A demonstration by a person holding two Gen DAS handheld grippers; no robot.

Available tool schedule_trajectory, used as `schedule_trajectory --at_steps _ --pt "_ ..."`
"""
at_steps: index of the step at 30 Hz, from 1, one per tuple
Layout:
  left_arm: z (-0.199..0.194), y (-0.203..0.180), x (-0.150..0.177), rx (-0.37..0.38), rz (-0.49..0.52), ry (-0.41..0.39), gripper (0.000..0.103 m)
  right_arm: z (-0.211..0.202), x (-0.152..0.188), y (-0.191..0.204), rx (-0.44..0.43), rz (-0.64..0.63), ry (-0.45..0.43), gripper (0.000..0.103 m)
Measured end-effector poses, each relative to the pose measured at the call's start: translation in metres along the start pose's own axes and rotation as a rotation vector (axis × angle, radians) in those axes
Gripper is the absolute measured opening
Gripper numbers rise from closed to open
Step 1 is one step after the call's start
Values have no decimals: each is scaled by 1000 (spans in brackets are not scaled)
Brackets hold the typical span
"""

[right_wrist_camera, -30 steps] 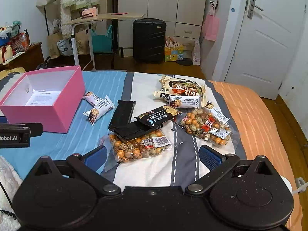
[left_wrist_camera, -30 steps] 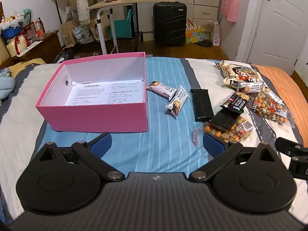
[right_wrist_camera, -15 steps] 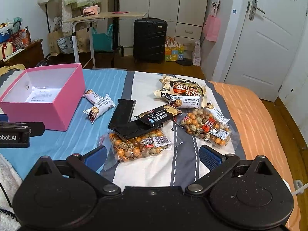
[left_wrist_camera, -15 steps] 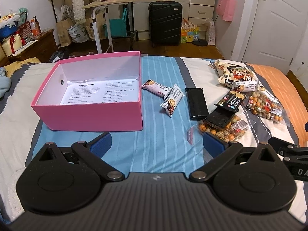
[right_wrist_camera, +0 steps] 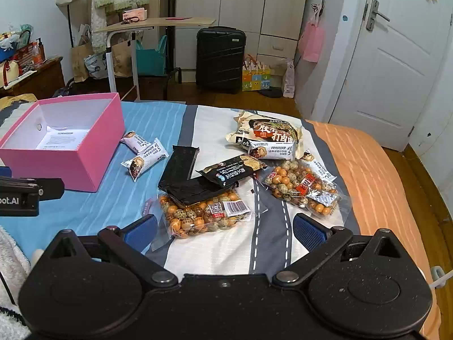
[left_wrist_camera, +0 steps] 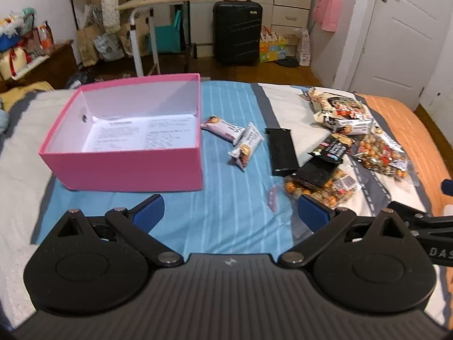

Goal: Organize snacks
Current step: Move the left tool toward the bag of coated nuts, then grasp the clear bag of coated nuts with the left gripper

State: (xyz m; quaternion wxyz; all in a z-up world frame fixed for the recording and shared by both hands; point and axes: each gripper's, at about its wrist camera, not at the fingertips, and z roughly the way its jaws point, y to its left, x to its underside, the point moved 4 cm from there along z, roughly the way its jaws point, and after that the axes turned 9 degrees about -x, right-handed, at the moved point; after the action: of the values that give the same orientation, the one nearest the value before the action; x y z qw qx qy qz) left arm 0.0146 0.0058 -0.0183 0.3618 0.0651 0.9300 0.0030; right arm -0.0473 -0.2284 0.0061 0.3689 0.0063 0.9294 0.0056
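1. My left gripper [left_wrist_camera: 230, 212] hangs over the blue-striped bedspread [left_wrist_camera: 226, 204] with its blue-padded fingers spread wide and nothing between them.
2. My right gripper [right_wrist_camera: 223, 231] is spread just as wide and empty, poised above the near edge of the snack pile.
3. The open pink cardboard box [left_wrist_camera: 127, 170] sits on the bed to the left; inside I see only a printed white sheet [left_wrist_camera: 141, 134] lying on its floor.
4. Just right of the box lie two small white wrapped snack bars [left_wrist_camera: 235, 138], one overlapping the end of the other.
5. Beside them is a flat black rectangular packet [right_wrist_camera: 182, 164], and a second black packet with a blue-and-red label [right_wrist_camera: 232, 170] lies tilted to its right.
6. A dark crinkled seaweed-like packet [right_wrist_camera: 195, 189] rests on top of a clear bag of orange and speckled coated nuts [right_wrist_camera: 203, 216], which lies nearest my right gripper, between its fingers in that view.
7. A second clear bag of coated nuts [right_wrist_camera: 303, 188] lies farther right, near the orange part of the bedspread.
8. A large beige noodle packet with black and red print [right_wrist_camera: 266, 137] lies at the far side of the pile.
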Motion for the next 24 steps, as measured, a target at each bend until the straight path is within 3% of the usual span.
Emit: schedule_trajectory --at_steps 11,16,18,22,24 --pt "5 -4 4 68 -20 21 97 -2 3 -3 -37 -5 -24 103" --pt "14 -7 7 82 -25 46 93 -3 5 -9 -110 5 -86 103" --pt "21 -10 9 81 -33 66 92 4 7 -14 -169 -15 -131 103" --pt "45 -21 7 106 -47 138 77 32 5 -37 -178 -58 -181 103" --pt "62 -29 4 135 -45 179 76 52 1 -54 -204 -92 -201 102"
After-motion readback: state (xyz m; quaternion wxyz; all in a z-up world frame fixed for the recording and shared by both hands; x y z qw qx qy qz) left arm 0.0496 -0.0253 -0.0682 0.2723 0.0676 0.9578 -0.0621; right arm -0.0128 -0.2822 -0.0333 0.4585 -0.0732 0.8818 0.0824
